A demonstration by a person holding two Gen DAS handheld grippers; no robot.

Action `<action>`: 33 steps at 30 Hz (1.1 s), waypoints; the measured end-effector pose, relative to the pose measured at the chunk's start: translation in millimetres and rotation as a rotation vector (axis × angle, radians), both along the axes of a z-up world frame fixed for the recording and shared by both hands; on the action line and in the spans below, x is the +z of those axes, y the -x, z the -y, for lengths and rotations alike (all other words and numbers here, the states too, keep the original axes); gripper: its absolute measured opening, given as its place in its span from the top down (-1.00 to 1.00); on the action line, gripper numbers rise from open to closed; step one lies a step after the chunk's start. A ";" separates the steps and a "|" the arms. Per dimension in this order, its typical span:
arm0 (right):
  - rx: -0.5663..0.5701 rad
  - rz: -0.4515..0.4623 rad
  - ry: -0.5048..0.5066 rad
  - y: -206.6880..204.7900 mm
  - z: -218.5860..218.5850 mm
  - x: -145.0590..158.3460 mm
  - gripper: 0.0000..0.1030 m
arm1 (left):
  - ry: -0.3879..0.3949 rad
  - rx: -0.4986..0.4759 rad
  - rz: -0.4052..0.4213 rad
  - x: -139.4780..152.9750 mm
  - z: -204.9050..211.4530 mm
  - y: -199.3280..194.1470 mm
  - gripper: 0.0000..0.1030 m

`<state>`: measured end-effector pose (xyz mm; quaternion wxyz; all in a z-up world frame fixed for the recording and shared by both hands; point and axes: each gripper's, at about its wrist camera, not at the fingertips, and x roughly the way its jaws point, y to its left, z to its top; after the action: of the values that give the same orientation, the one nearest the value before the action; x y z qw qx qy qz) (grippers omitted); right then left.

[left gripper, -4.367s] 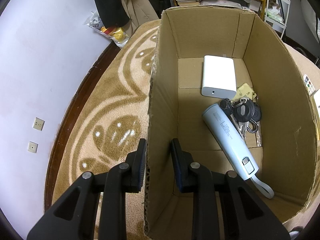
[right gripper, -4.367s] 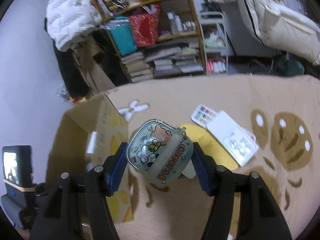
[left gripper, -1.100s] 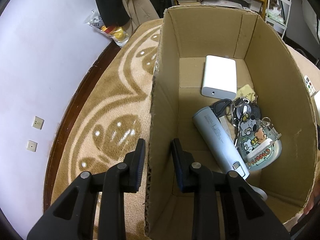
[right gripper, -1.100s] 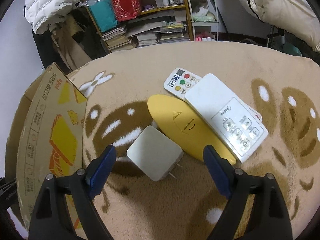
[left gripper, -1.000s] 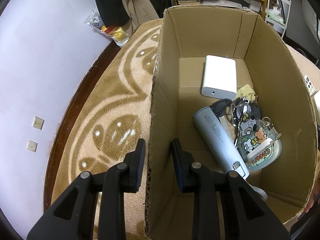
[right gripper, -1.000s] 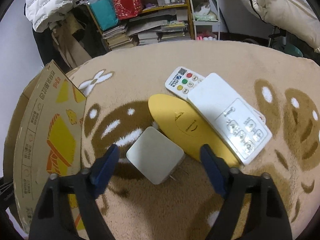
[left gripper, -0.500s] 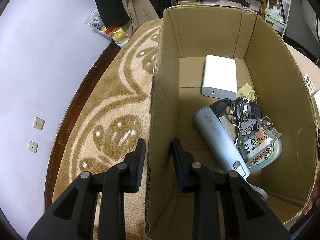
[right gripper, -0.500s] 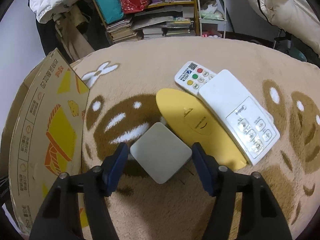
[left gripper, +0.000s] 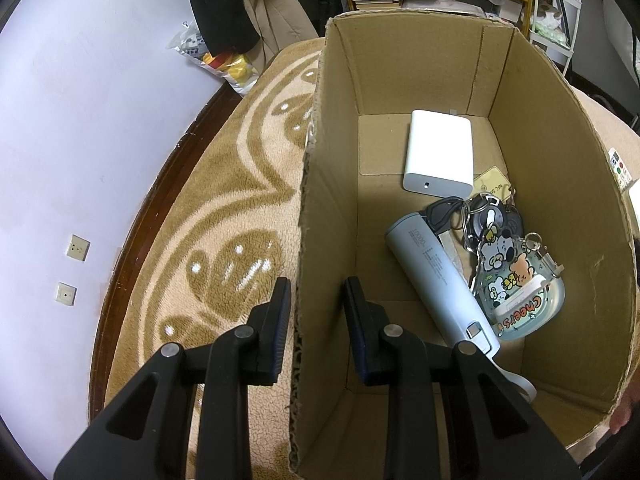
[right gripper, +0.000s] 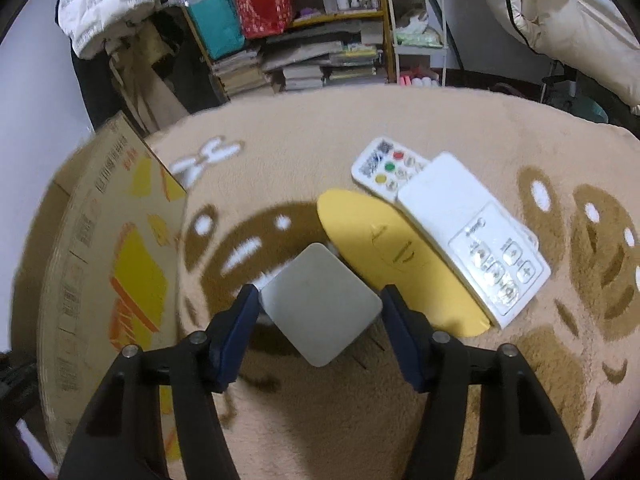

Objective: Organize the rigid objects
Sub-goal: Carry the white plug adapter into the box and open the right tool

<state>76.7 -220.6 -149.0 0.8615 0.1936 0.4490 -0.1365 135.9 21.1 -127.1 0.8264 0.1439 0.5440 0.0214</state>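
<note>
right tool point(right gripper: 316, 308) is at the grab step: fingers spread either side of the grey square charger point(right gripper: 320, 304), which sits corner-on between them on the rug point(right gripper: 320, 128). left pad looks to be touching a corner, right pad just beside the opposite one; the frame is motion-blurred, so i can't tell whether it's actually pinching, call it not closed. the charger lies just beside the yellow case point(right gripper: 396, 264), whose far edge is under the white remote point(right gripper: 472, 236), with a smaller remote point(right gripper: 384, 168) behind. next move, as i read it: close across the corners or rotate to take flat sides, since a diagonal grip on a hard smooth block could twist out; then lift and carry left to the box point(left gripper: 400, 40). left tool point(left gripper: 316, 320) straddles the box's near wall, one finger outside and one inside with a gap to the cardboard on the inner side, so it's steadying more than clamping. already in the box: white power bank point(left gripper: 438, 156), blue cylinder point(left gripper: 440, 280), keys point(left gripper: 480, 216), cartoon pouch point(left gripper: 520, 300). free floor is at the box's left, so drop there. hard to see: the charger's prongs are only thin dark lines at its lower edge, its underside is hidden, the keys are partly under the pouch, a tag behind them is cut off, and something skin-toned at the box's lower right rim is too clipped to identify.
</note>
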 end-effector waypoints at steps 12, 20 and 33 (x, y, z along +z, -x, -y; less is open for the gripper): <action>0.045 0.168 0.018 3.1 -20.9 58.4 -0.28 | -0.002 -0.002 0.000 -0.9 1.7 0.6 0.49; 0.135 0.280 -0.001 6.8 -52.5 94.1 -0.28 | 0.001 0.000 -0.001 -1.4 2.5 0.4 0.50; 0.275 0.341 -0.018 6.6 -98.4 112.0 -0.28 | 0.003 0.001 -0.001 -1.2 2.5 0.3 0.50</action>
<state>70.0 -122.3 -37.0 0.9338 0.1586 0.3201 0.0212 135.6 18.5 -128.3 0.8262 0.1424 0.5446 0.0208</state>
